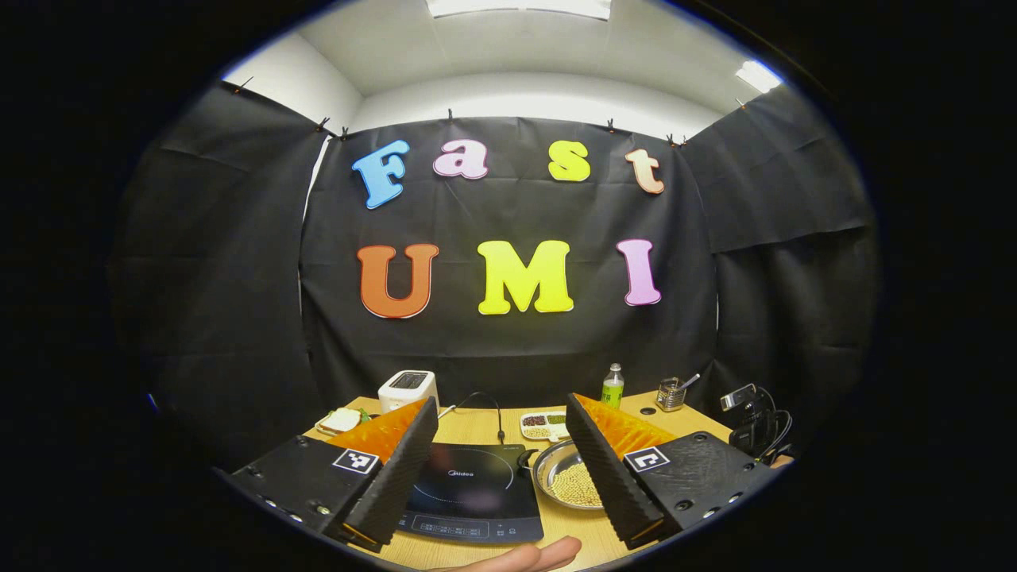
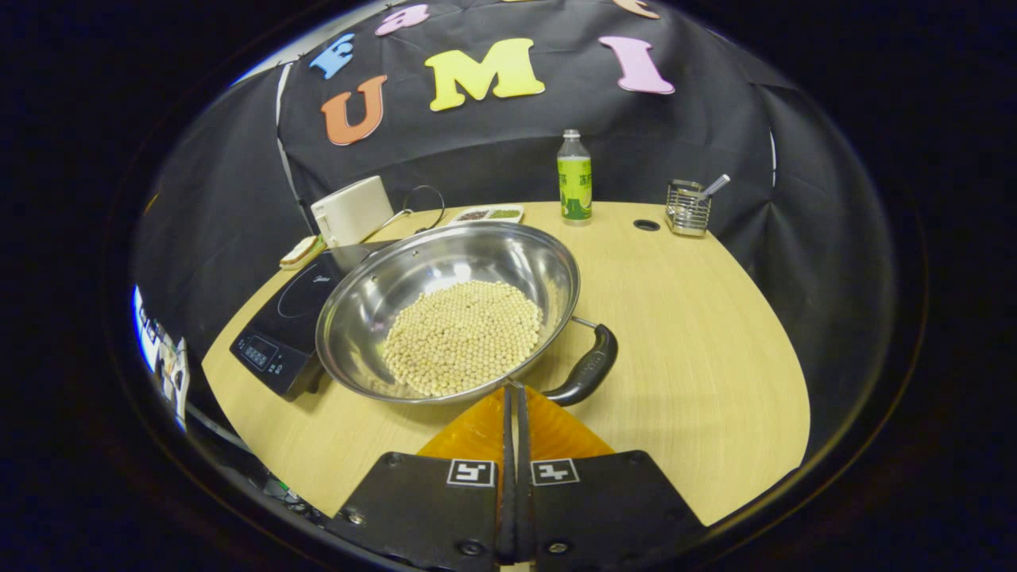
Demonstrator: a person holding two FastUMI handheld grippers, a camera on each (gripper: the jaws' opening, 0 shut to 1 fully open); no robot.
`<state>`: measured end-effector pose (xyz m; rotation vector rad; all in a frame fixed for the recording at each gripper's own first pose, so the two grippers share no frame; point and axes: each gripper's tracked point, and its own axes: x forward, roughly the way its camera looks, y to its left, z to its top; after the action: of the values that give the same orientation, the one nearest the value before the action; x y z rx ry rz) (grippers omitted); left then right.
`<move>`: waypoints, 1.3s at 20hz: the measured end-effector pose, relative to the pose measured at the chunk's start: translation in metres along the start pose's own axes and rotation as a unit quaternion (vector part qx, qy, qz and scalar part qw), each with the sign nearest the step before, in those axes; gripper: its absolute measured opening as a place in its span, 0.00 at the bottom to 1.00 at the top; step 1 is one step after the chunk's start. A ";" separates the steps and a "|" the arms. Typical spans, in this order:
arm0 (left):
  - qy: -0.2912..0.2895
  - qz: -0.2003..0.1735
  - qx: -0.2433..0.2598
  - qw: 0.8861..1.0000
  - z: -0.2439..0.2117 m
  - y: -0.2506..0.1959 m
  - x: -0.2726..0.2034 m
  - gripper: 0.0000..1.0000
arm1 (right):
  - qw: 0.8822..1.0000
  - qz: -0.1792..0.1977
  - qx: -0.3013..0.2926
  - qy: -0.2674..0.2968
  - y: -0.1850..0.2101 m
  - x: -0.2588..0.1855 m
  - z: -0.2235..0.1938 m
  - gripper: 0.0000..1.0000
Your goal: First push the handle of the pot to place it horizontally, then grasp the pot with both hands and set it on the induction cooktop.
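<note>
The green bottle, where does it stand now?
In the right gripper view the green bottle stands at the table's far edge, between the bean tray and the wire holder.

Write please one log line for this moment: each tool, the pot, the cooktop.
left tool: open, raised above table | right tool: shut, tips at pot rim beside handle | pot: on table, holds beans | cooktop: bare, beside pot

A white toaster (image 2: 352, 210) stands at the upper left of the wooden surface (image 2: 699, 318) in the right gripper view, with a sandwich on a plate (image 2: 300, 252) just left of it. A divided tray (image 2: 487, 214) (dark and green fillings) lies near centre top. A green-labelled bottle (image 2: 574, 178) stands upright right of it; a metal mesh holder (image 2: 688, 207) sits farther right. A webcam (image 1: 740, 396) shows at the right of the left gripper view.
</note>
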<state>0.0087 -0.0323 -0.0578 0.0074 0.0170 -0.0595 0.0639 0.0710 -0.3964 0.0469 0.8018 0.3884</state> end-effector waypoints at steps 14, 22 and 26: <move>0.008 0.036 0.005 0.999 -0.006 0.011 0.037 0.96 | 1.000 0.013 0.007 0.014 -0.046 0.021 0.031 0.04; 0.027 0.034 -0.002 0.999 -0.024 0.014 0.059 0.96 | 1.000 0.007 0.027 0.015 -0.058 0.031 0.043 0.04; 0.037 0.011 -0.012 0.999 -0.034 0.002 0.069 0.96 | 0.999 -0.006 0.032 0.000 -0.063 0.034 0.049 0.04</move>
<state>0.0770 -0.0337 -0.0933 -0.0143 0.0919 -0.0370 0.1398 0.0300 -0.3970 0.1026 0.8140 0.3514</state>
